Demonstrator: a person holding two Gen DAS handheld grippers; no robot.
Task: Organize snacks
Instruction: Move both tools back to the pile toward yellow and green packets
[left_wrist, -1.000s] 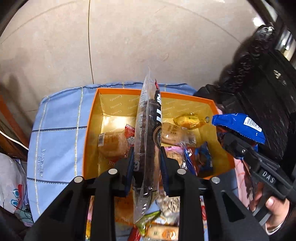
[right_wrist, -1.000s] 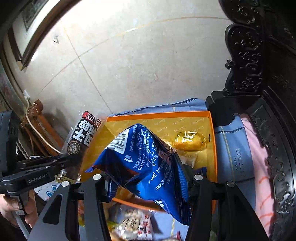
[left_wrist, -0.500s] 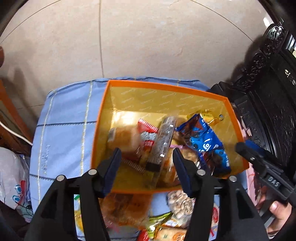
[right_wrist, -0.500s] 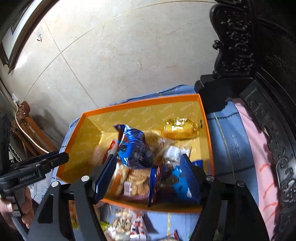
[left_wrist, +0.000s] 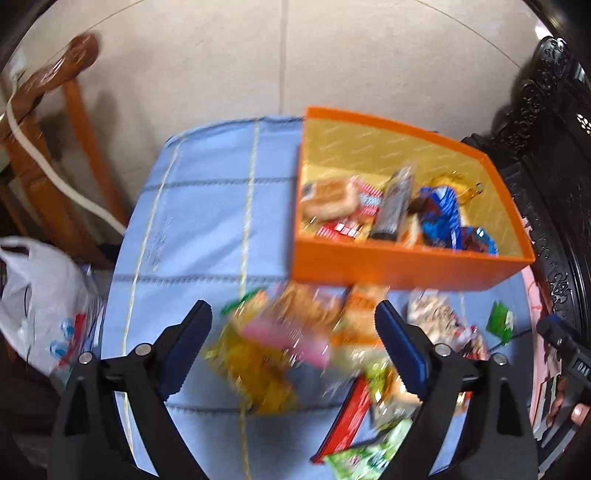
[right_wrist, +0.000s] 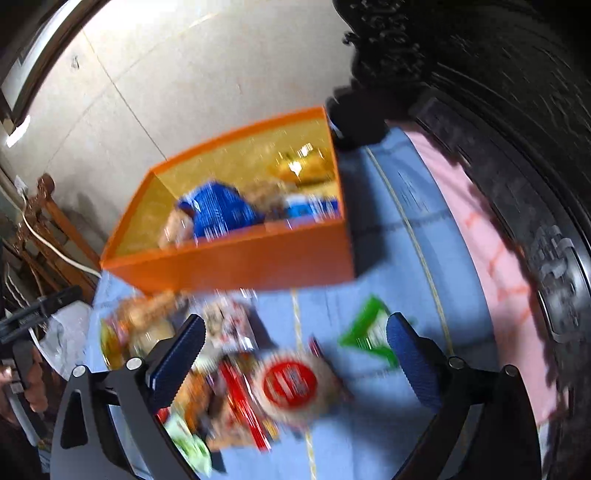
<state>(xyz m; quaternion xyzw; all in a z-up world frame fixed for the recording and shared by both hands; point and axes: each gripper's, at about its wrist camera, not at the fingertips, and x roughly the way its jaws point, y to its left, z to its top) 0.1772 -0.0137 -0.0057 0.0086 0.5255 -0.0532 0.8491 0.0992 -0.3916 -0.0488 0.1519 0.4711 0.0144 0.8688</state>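
Only readable text I get: "DAS" on the right gripper (left_wrist: 569, 360) body, at 4 o'clock in the left wrist view. Snack wrappers too blurred to read.

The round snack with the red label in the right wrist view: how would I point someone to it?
Start at the orange box on the blue cloth. Come toward the camera to the loose pile of snacks on the cloth in front of it. The round snack lies at the pile's right edge, left of a green packet; it alone is a pale disc with a red circular label.
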